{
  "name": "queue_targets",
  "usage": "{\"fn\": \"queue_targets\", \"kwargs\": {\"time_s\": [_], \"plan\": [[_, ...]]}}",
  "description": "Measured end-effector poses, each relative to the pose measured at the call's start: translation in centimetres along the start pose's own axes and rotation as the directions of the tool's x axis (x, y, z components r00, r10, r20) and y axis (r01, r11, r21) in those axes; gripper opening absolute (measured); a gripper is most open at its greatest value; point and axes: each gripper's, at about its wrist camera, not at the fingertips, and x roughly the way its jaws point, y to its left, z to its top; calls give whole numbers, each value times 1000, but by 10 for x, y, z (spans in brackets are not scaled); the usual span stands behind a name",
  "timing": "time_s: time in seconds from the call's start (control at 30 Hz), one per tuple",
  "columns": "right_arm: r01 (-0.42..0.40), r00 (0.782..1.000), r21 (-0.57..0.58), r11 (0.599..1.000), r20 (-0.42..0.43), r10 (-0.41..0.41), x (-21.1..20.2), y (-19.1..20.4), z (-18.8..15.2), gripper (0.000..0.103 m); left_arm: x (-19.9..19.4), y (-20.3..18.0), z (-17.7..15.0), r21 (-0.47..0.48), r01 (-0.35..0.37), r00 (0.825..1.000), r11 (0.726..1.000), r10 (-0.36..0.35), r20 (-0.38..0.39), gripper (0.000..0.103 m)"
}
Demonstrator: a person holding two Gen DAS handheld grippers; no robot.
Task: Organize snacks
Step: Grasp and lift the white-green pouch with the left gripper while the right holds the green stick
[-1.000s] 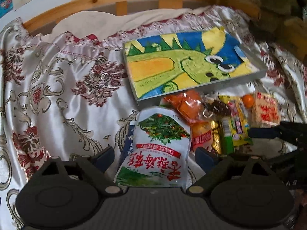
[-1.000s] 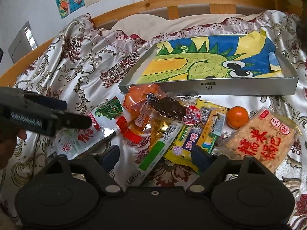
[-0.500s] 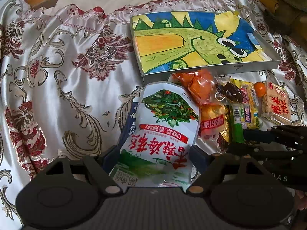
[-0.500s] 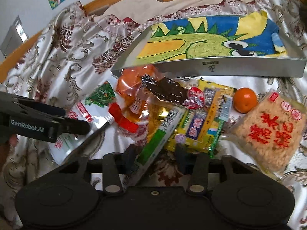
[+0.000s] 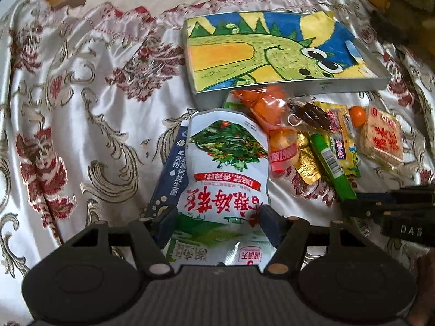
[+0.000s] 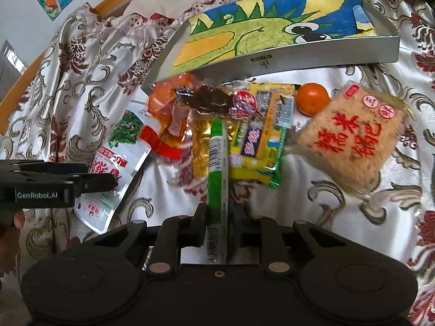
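A white pouch with a green plant picture and red print lies on the bedspread. My left gripper straddles its near end, jaws closing, pads pinching its two edges. A long green stick pack runs out of the snack pile toward me. On it my right gripper is closing, both pads against its sides. The left gripper shows side-on over the pouch in the right wrist view. From the right edge of the left wrist view, the right gripper reaches in.
A silver tray lined with a dinosaur drawing lies behind the pile. Loose snacks: an orange, a rice cracker pack, a yellow packet, orange wrappers. A dark blue packet lies under the pouch. A wooden bed frame runs behind.
Both grippers' jaws have narrowed: the right went from wide open to clamped on the green stick pack, the left came in onto the white pouch. Both views tilted further down.
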Motion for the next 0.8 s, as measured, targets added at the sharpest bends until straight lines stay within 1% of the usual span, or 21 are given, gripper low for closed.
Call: {"fn": "queue_targets", "kwargs": {"time_s": [0.1,0.13,0.17,0.23,0.3,0.33,0.37,0.4,0.43,0.47,0.6,0.73,0.8], "plan": [[-7,1000,17,1000,7,6,1,-2,-1,28,6,-4,3,28,-29,1000,999,29,-6,81],[-10,1000,18,1000,12,10,2,-3,0,32,8,-3,5,29,-37,999,999,37,-9,83],[-15,1000,14,1000,19,14,4,-2,0,36,11,-2,6,27,-44,999,999,44,-10,83],[-18,999,-2,1000,36,18,6,1,1,40,14,0,8,19,-46,999,999,46,-1,85],[-9,999,-29,1000,52,11,9,6,3,41,15,2,9,8,-41,999,999,41,4,84],[-1,998,-46,999,59,4,11,8,3,41,14,3,9,4,-38,999,999,38,7,80],[9,998,-64,998,64,-4,13,11,3,39,13,4,9,2,-33,999,999,33,12,79],[19,998,-79,997,66,-14,14,13,3,37,13,4,8,0,-27,1000,1000,27,15,75],[34,997,-90,995,67,-29,15,15,3,30,12,5,8,-4,-22,1000,1000,22,17,72],[47,997,-95,994,67,-41,15,16,2,20,11,6,8,-9,-17,1000,1000,17,19,71],[44,997,-78,996,61,-39,14,13,2,19,6,10,10,-45,6,1000,999,-6,8,59],[44,998,-73,996,53,-40,10,14,1,19,-3,20,11,-138,62,998,988,-62,3,50],[39,998,-68,997,50,-36,9,14,0,19,-5,26,10,-182,84,996,980,-86,-4,48]]}}
